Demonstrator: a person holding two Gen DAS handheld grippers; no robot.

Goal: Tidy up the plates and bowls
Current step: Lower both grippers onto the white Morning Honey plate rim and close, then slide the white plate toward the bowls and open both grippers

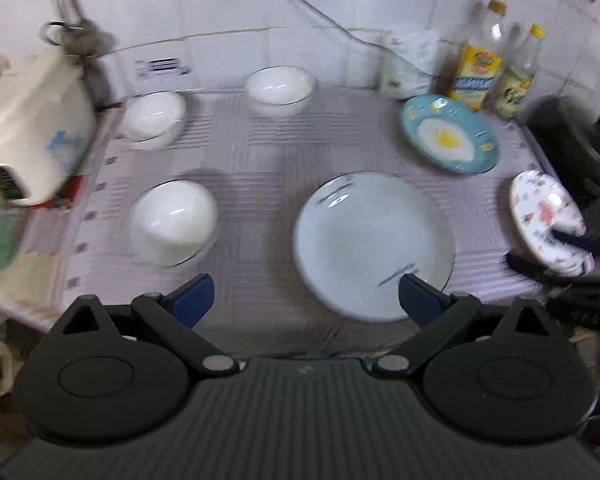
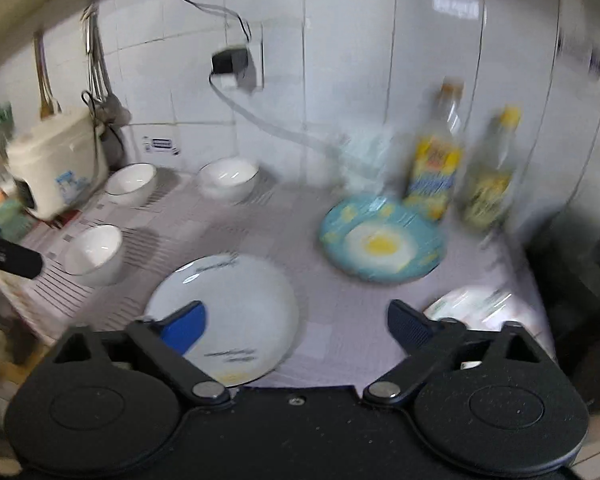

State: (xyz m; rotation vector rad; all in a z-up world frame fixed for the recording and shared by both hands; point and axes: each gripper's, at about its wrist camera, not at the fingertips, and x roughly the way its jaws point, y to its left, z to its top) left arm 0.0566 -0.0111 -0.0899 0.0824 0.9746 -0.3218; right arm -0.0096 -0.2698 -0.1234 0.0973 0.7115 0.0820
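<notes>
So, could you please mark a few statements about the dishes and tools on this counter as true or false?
1. Three white bowls stand on the cloth. True.
2. The blue egg plate is stacked on the white plate. False: they lie apart.
3. The left tool is open and holds nothing. True.
4. The right tool is shut on a bowl. False: it is open, empty.
5. Two bottles stand behind the egg plate. True.

three bowls (image 1: pixel 175 222), three plates (image 1: pixel 374 240), two bottles (image 1: pixel 478 68)
</notes>
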